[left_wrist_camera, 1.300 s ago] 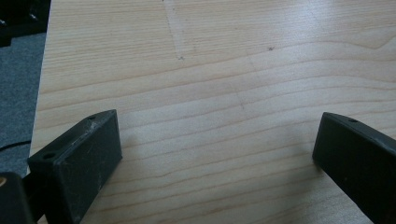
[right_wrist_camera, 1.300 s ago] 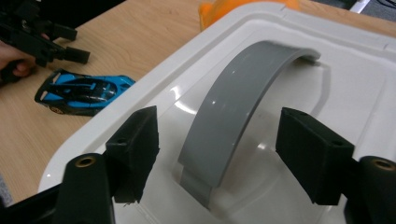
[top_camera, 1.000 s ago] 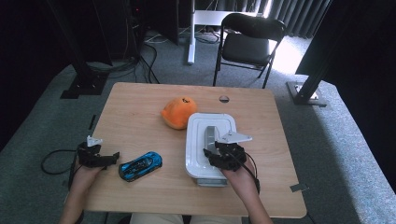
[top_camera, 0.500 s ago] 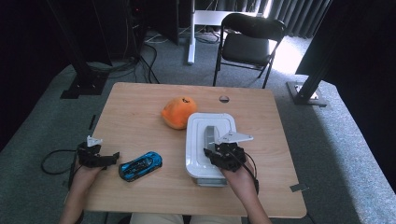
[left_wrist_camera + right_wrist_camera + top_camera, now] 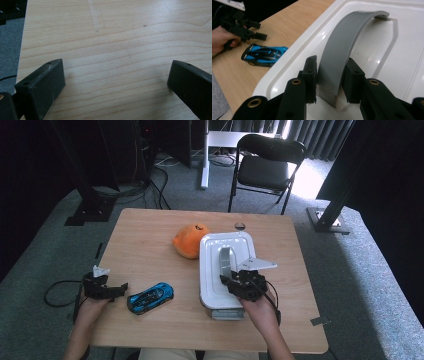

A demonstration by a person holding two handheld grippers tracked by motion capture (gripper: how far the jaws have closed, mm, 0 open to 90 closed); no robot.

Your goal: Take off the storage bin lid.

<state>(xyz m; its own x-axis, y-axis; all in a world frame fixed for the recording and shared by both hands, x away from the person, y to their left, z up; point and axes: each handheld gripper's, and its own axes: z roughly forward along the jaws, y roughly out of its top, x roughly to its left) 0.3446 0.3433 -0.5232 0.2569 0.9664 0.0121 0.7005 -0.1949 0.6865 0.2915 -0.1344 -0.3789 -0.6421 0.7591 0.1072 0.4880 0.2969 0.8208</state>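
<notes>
From the high view, the white lidded box [image 5: 224,270] is seen on the bench [image 5: 150,240], the right hand-held gripper [image 5: 239,281] at its grey handle [image 5: 225,260]. In the left gripper view, the left hand-held gripper [image 5: 115,82] is held released over bare wood. In the right gripper view, the handle [image 5: 344,47] has just been clenched between closing pads

car [image 5: 150,297] left of box [image 5: 212,270], table [image 5: 150,240]
</notes>
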